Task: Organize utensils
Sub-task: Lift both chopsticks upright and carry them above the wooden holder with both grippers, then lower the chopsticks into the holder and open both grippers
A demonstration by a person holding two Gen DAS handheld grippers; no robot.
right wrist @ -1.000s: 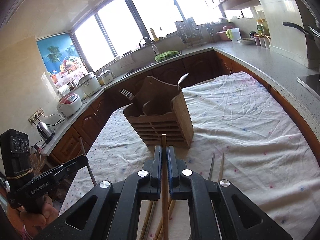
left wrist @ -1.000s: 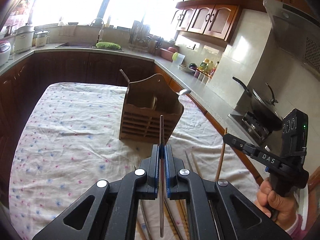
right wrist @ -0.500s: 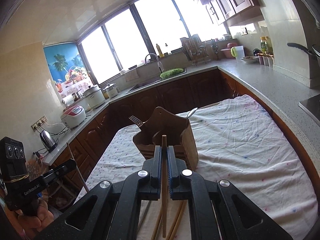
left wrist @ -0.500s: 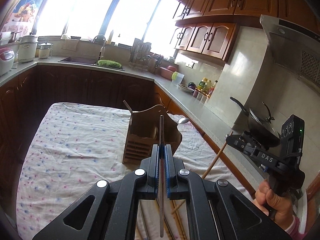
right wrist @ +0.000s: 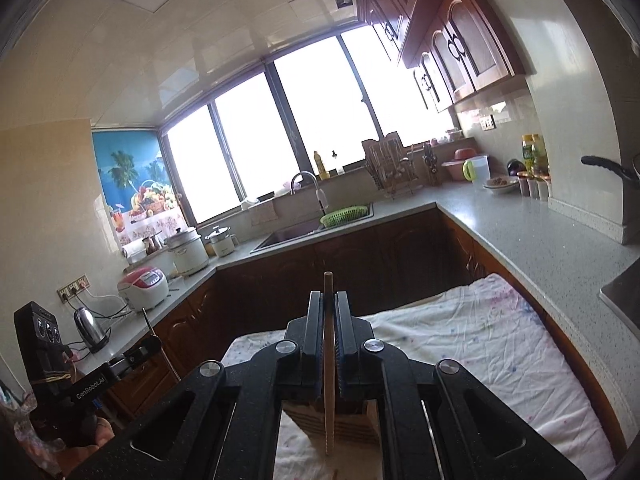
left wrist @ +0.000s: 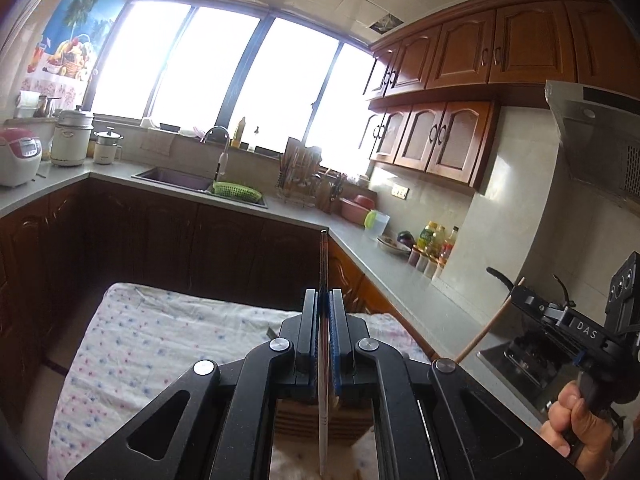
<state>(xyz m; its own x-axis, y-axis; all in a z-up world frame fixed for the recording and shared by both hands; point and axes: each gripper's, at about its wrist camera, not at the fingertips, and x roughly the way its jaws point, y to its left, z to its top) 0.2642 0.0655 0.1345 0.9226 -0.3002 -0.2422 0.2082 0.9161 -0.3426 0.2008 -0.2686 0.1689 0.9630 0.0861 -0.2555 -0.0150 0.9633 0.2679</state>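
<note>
Two tools, each clamped on one chopstick [left wrist: 323, 264], wooden holder [right wrist: 340, 420] partly hidden beneath.

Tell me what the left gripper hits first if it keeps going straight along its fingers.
Probably the dark lower cabinets beyond the table; the left gripper and its chopstick point there, the way before them looking free, depth uncertain.

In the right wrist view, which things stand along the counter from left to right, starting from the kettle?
Kettle → red rice cooker → big white pot → small white pot → green basket → dish rack → bottles.
</note>
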